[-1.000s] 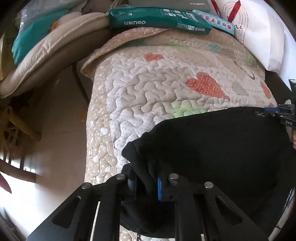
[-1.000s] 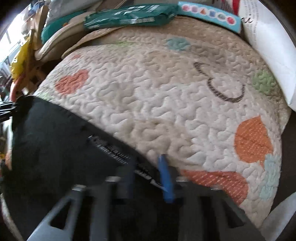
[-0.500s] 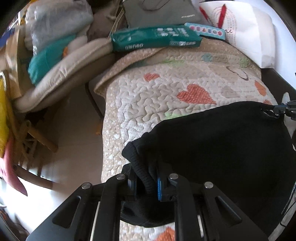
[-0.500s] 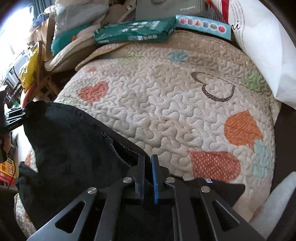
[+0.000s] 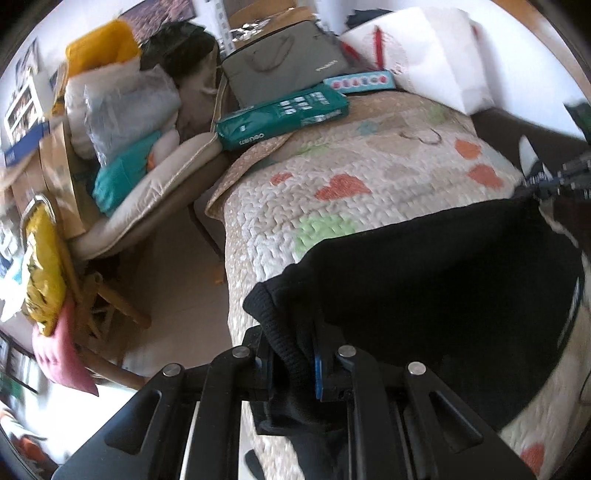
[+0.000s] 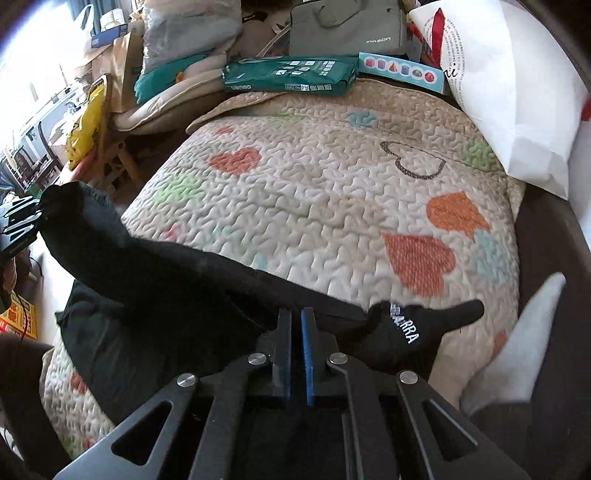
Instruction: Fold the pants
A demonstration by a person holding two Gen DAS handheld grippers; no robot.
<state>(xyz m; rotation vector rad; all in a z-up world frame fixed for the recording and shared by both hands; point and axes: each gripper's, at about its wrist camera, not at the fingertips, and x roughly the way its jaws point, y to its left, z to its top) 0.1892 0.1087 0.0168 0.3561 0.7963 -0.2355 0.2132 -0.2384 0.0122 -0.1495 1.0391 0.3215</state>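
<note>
Black pants hang stretched between my two grippers above a beige quilt with hearts. My left gripper is shut on the ribbed edge at the pants' left end. My right gripper is shut on the pants at the other end, next to white lettering on the cloth. Each gripper shows small in the other's view: the right gripper at the far right, the left gripper at the far left. The lower part of the pants droops onto the quilt.
At the quilt's far end lie a green package, a light blue box, a grey laptop bag and a white paper bag. A cluttered cushioned chair stands to the left, with bare floor beside the bed.
Both grippers have risen and pulled back, lifting the pants higher off the quilt. More of the room and the quilt's far end shows now.
</note>
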